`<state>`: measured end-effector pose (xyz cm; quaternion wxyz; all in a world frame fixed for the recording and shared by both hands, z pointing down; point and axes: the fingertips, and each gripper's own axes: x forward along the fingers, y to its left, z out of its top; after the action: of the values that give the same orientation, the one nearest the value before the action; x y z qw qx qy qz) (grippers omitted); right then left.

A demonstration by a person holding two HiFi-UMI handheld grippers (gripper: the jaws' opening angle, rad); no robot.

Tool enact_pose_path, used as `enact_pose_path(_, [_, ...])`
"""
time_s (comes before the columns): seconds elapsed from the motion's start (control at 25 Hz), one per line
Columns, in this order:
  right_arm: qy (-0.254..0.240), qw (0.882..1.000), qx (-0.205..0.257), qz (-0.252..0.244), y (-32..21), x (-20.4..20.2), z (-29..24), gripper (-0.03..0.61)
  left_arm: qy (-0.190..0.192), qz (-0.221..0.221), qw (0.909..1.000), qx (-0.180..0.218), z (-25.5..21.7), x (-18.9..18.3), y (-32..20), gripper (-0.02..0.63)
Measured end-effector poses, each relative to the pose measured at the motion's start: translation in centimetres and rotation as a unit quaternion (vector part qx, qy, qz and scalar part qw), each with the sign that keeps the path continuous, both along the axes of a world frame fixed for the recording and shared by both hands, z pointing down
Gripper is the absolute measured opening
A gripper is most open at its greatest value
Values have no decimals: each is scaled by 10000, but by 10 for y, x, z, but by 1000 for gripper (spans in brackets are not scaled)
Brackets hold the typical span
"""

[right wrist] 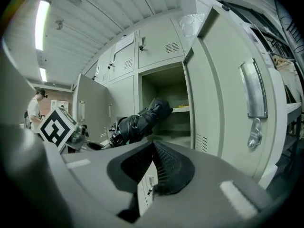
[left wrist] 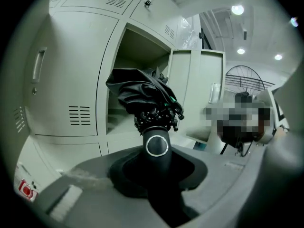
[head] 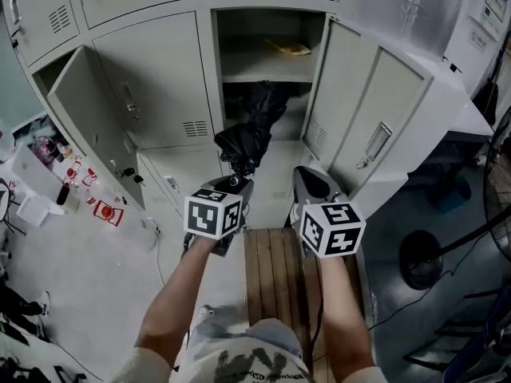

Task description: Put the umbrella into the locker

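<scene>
A folded black umbrella (head: 247,130) is held out toward the open locker compartment (head: 267,76), and its far end reaches into the space below the shelf. My left gripper (head: 234,184) is shut on the umbrella's round black handle (left wrist: 156,145), which sits between the jaws in the left gripper view. The bunched canopy (left wrist: 141,91) points at the opening. My right gripper (head: 313,183) hangs beside it to the right, in front of the open door (head: 375,122). Its pads meet at the tips with nothing between them (right wrist: 154,148). The umbrella (right wrist: 140,121) shows to its left.
A yellow item (head: 289,49) lies on the locker's upper shelf. Another locker door (head: 88,110) stands open at the left, with clutter (head: 96,206) on the floor below it. A wooden bench (head: 275,270) is under my arms. A fan (head: 499,182) stands at the right.
</scene>
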<state>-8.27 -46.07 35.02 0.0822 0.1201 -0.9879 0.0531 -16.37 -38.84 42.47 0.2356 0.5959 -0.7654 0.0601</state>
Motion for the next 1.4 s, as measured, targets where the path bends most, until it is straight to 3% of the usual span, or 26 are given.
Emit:
enact_pose_path(0.28, [43,9992,-71,-385,-5,2,-1,-3,199,-252,9990,-304,17,7,-10,106])
enact_pose_path(0.68, [115,9985,-135,-519,-12,-5,-3,-3,276,-363,9954,-837,31,-19,-47,106])
enact_pose_path(1.08, [231,9987,-256,-376,-44,-29,11,-3,-32,-333,9915,-1259,41,-64,-94,106])
enact_pose_path(1.4, [309,9985,-308,-316,-61,-53,20,-3,-598,-344,9844,-1618,40,-108,-119,106])
